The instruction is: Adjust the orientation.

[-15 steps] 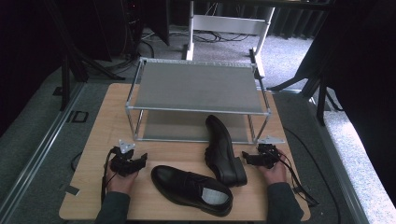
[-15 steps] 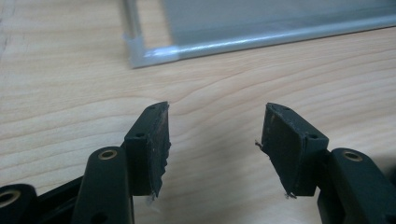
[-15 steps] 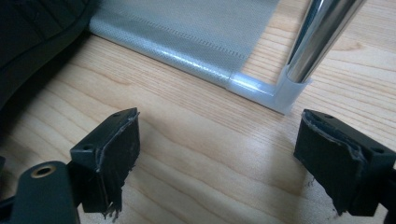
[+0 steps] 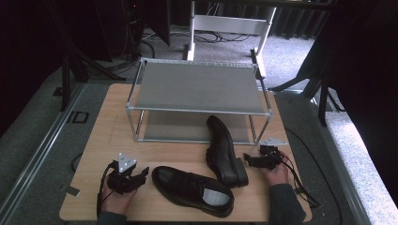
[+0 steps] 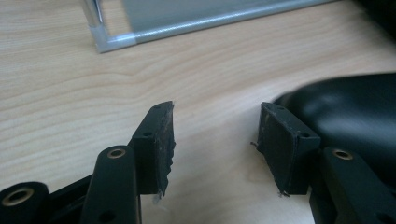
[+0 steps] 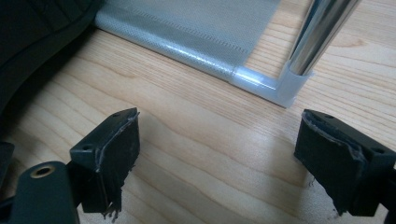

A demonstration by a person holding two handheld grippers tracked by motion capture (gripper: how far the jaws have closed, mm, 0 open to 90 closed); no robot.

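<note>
Working from the rack point(image 4: 197, 89), biggest thing on the surface point(image 4: 108, 131): two-tier metal frame w/ grey shelves, at the far middle. Everything else I place off it.

Two black dress shoes sit in front of the rack. The upright-lying shoe point(image 4: 225, 150) has its toe tucked just under the rack's front edge, heel pointing back toward me, long axis roughly front-to-back. The near shoe point(image 4: 192, 190) lies further out from the rack, long axis running across, toe toward my left, heel w/ pale insole toward my right.

My left claw point(image 4: 138, 176) rests on the surface well out from the rack's front-left leg, jaws apart, nothing between them. In the left gripper view the near shoe's toe point(image 5: 345, 112) sits just beside my claw's point(image 5: 215, 140) right-hand pad — that's the relation that counts: toe points at me, so left is the nearer arm for it.

My right claw point(image 4: 248, 161) is out from the rack's front-right leg, jaws wide open, empty, tips just beside the other shoe's heel. In the right gripper view that leg point(image 6: 322, 32) stands ahead of my claw point(image 6: 217, 154).
</note>
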